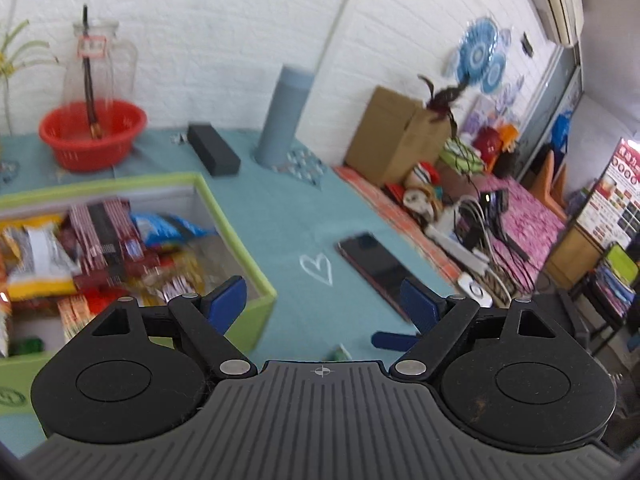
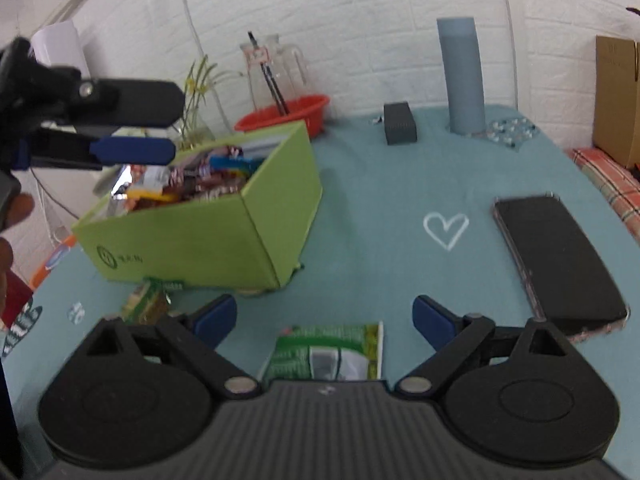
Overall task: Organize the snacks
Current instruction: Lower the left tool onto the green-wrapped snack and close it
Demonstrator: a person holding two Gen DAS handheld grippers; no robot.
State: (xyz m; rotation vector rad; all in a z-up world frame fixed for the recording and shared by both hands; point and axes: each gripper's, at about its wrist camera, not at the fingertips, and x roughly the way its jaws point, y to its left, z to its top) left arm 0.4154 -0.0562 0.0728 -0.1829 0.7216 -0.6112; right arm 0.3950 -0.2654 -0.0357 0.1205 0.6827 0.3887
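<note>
A green box (image 1: 240,236) (image 2: 224,220) holds several snack packets (image 1: 104,248) (image 2: 192,184) on the teal tablecloth. My left gripper (image 1: 324,300) is open and empty, hovering beside the box's right corner; it also shows in the right wrist view (image 2: 136,128) above the box's left end. My right gripper (image 2: 324,320) is open, with a green and white snack packet (image 2: 328,354) lying flat on the cloth between its jaws, close to the body. Another green packet (image 2: 146,304) lies at the box's front foot.
A black phone (image 2: 560,256) (image 1: 376,268) lies right of a chalk heart (image 2: 446,230). At the back stand a blue cylinder (image 2: 462,76), a dark box (image 2: 399,123), a red basin (image 2: 288,116) and a glass jug (image 2: 276,68). A cardboard box (image 1: 396,136) and clutter lie right.
</note>
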